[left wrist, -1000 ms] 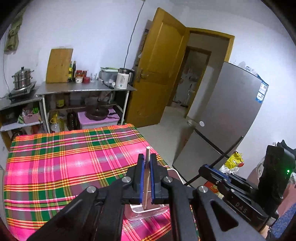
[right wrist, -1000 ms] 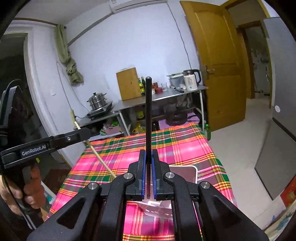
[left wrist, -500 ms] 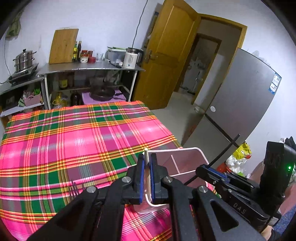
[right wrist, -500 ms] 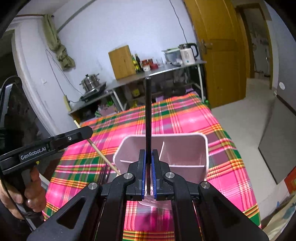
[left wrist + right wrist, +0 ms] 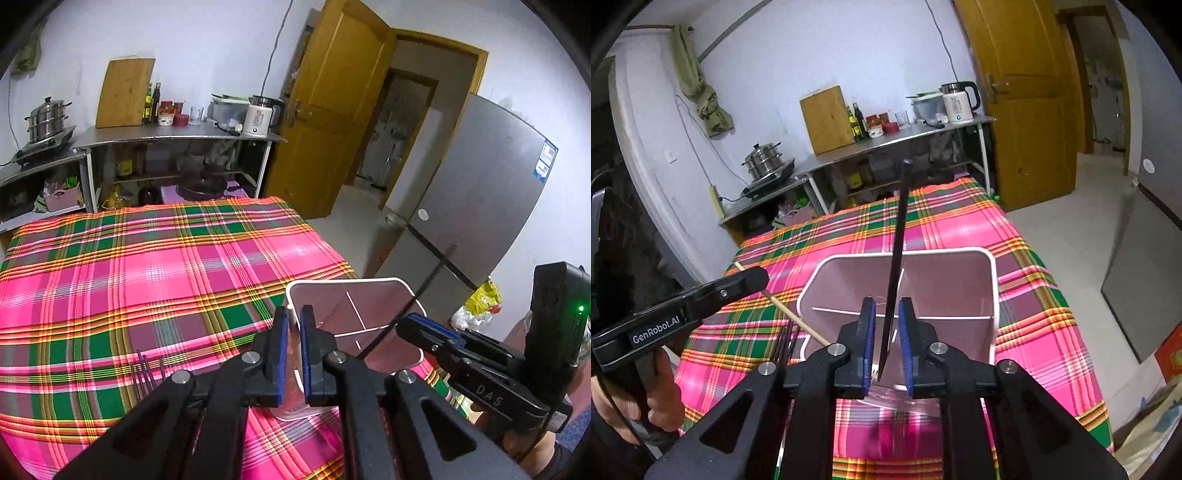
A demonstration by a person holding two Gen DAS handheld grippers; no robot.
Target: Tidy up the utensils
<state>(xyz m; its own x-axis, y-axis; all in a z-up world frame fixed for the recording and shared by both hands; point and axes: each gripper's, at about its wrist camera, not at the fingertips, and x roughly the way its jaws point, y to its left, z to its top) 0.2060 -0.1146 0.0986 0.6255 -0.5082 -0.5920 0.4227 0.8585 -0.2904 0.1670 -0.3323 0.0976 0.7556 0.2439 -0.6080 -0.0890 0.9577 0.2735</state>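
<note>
Left wrist view: the left gripper (image 5: 291, 314) rises from the bottom centre and tilts down towards the table. Its blue pads are nearly together, just in front of the near left corner of the white divided holder (image 5: 402, 288). What they pinch cannot be told from here. At the lower right, the right gripper (image 5: 410, 319) reaches in towards the holder, and a black chopstick (image 5: 424, 288) slants up from its tip. Dark fork tines (image 5: 147, 369) lie on the pink-and-green plaid tablecloth (image 5: 166, 266), left of the gripper. Beyond the table are a steel shelf (image 5: 177, 136) with a kettle (image 5: 260, 118), a yellow door (image 5: 332, 110) and a grey fridge (image 5: 480, 206) on the right.

Right wrist view: the right gripper (image 5: 886, 306) points down over the holder (image 5: 960, 251). Its jaws have just been opening. The black chopstick (image 5: 897, 240) stands between them, leaning right, with a gap on each side, so it is released, and its lower end sits inside the holder. At the left edge a person's hand (image 5: 639, 406) grips the left gripper (image 5: 757, 277), which is clenched on a wooden chopstick (image 5: 798, 321). That chopstick angles down to the holder's near left corner. The fork tines (image 5: 786, 339) lie just below it.
</note>
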